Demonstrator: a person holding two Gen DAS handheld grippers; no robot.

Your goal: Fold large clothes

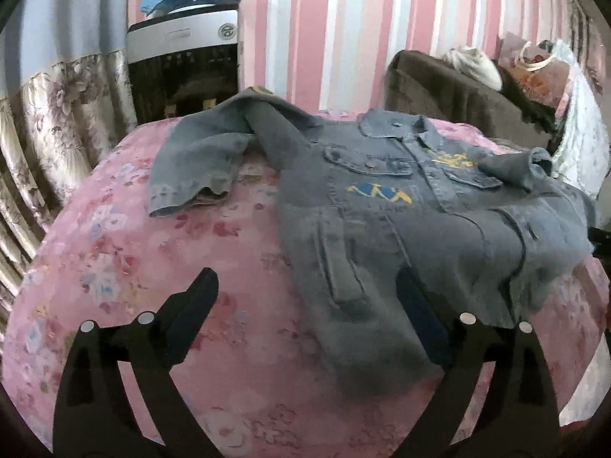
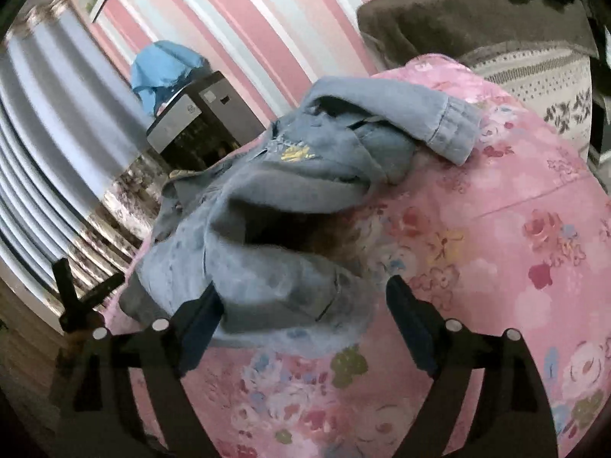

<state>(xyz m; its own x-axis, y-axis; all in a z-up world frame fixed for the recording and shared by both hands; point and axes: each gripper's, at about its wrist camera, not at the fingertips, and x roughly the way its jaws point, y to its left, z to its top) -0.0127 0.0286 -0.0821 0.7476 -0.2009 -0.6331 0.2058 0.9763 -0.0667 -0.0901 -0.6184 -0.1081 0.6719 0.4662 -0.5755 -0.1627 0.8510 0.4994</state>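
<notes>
A blue denim jacket [image 1: 401,206] lies front up on a pink floral bedspread [image 1: 191,252], its collar at the far side and one sleeve [image 1: 198,168] spread to the left. My left gripper [image 1: 305,286] is open just above the jacket's near hem, with the hem's left corner between the fingers. In the right wrist view the jacket [image 2: 275,206] lies rumpled, with a cuffed sleeve [image 2: 446,129] folded over it. My right gripper [image 2: 301,297] is open around the jacket's near edge; the left finger [image 2: 198,316] touches the cloth. Nothing is gripped.
A dark appliance [image 1: 183,65] with blue cloth on top stands by the striped pink wall. Floral curtains [image 1: 57,122] hang at the left. A brown sofa [image 1: 458,95] with bags stands behind the bed. The bedspread [image 2: 496,248] reaches to the right.
</notes>
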